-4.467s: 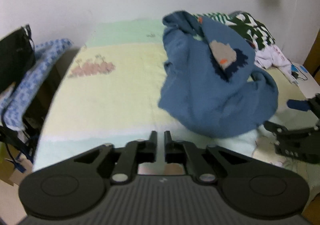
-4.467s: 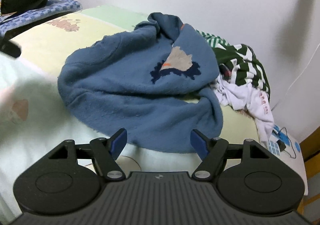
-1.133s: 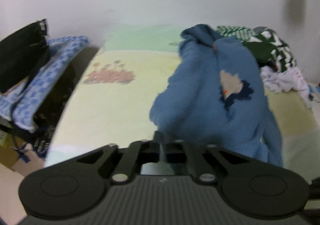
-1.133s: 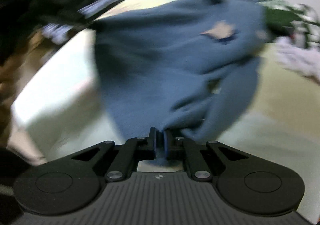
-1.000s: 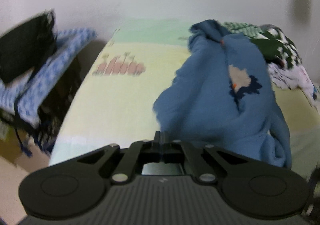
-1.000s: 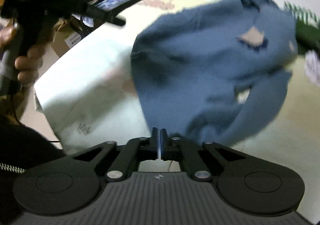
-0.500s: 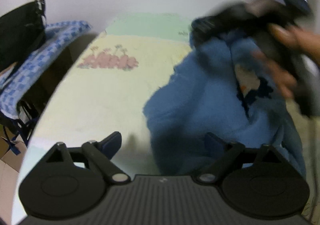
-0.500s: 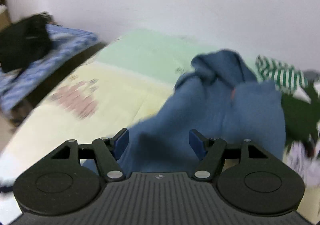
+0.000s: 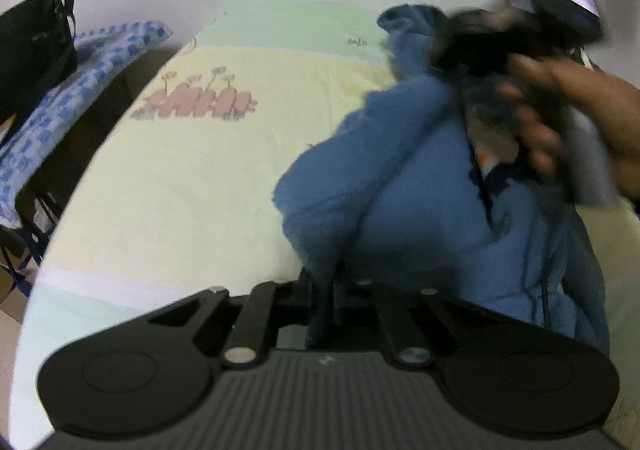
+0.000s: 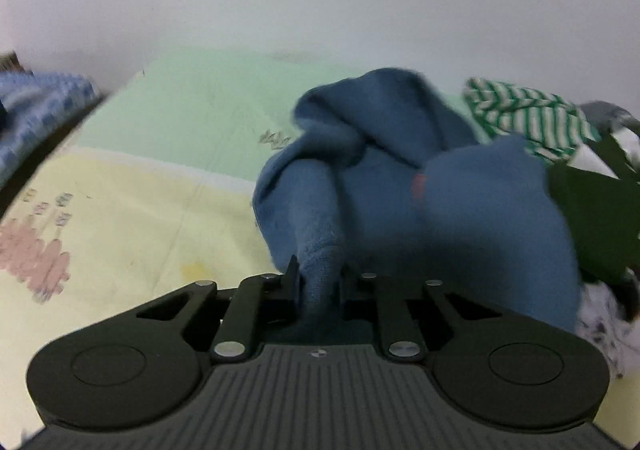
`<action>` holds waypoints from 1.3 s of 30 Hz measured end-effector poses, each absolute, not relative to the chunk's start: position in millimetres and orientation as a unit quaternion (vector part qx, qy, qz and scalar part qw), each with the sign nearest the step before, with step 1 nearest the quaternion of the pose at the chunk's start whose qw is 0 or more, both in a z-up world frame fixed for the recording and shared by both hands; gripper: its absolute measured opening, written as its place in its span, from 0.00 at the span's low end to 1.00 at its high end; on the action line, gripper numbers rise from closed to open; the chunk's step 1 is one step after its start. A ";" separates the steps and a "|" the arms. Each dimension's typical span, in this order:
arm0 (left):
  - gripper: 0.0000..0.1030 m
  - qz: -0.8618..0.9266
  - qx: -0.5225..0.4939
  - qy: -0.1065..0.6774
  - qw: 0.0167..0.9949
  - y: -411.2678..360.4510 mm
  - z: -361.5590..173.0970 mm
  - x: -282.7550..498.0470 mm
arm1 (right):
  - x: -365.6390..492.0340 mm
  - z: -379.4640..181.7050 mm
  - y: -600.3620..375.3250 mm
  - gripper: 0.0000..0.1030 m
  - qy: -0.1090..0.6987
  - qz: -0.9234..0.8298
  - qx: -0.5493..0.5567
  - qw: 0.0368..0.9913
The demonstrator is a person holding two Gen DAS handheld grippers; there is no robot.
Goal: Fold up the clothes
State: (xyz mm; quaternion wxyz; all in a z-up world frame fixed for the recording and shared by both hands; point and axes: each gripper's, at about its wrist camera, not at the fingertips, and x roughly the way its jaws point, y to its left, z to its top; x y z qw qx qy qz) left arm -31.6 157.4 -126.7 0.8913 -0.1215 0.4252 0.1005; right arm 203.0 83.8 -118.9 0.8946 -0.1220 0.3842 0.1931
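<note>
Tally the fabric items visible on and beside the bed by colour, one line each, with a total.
Blue sweater: 1
Green-and-white striped garment: 1
White printed garment: 1
Blue checkered cloth, beside the bed: 1
Total: 4

The blue fleece sweater (image 10: 460,217) looked soft, fuzzy and matt, its pinched edge at six o'clock napped and rough. The pale yellow-and-green bedsheet (image 9: 192,177) under it read to me as smooth, flat woven cloth with a printed pink pattern. At two o'clock I saw the green-and-white striped knit garment (image 10: 528,117), thin and matt. My right gripper (image 10: 318,284) showed matt black plastic with small shiny metal pins.
</note>
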 end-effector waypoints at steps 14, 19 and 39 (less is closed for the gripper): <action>0.06 0.068 -0.062 0.396 0.913 143.0 -93.4 -45.8 | 59.5 -97.7 -77.0 0.11 0.456 0.195 -0.057 0.866; 0.06 0.059 0.004 0.395 0.917 116.8 -99.6 -59.0 | 0.8 -121.1 -92.4 0.00 0.532 0.213 -0.072 0.817; 0.06 0.104 0.030 0.406 0.908 92.5 -118.1 -78.7 | 79.7 -140.4 15.6 0.46 0.340 0.241 -0.240 0.877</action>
